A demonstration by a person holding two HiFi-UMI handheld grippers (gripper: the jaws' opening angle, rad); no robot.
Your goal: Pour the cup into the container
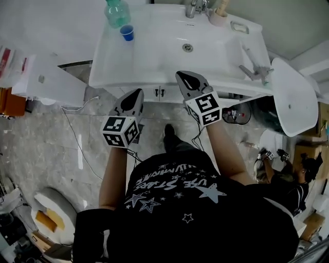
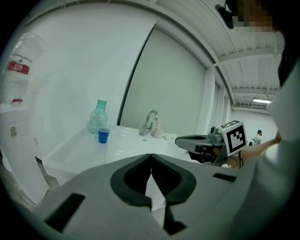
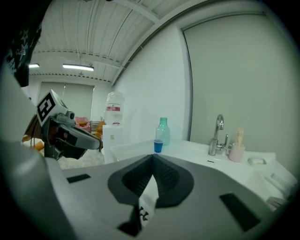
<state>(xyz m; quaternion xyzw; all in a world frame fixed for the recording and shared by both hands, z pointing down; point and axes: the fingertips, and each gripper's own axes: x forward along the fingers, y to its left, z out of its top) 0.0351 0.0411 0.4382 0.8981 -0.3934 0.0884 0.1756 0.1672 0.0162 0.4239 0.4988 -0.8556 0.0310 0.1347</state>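
Note:
A small blue cup point(image 1: 127, 33) stands at the back left of the white washbasin counter point(image 1: 154, 61), right in front of a green plastic bottle point(image 1: 117, 13). Both grippers hang in front of the counter's front edge, well short of the cup. My left gripper point(image 1: 138, 93) is shut and empty, out over the floor. At the counter's front edge my right gripper point(image 1: 183, 76) is also shut, holding nothing. In the left gripper view the cup point(image 2: 103, 135) and bottle point(image 2: 97, 117) lie ahead to the left of the shut gripper point(image 2: 151, 155). From the right gripper point(image 3: 153, 156), the cup point(image 3: 158, 146) and bottle point(image 3: 162, 130) are straight ahead.
A faucet point(image 1: 193, 7), a pink tumbler point(image 1: 220, 15) and a soap dish point(image 1: 239, 27) line the back of the basin; its drain point(image 1: 188, 47) is mid-basin. A white oval lid point(image 1: 293, 97) leans at the right. Cables cross the marble floor point(image 1: 77, 149). A water dispenser point(image 2: 14, 122) stands left.

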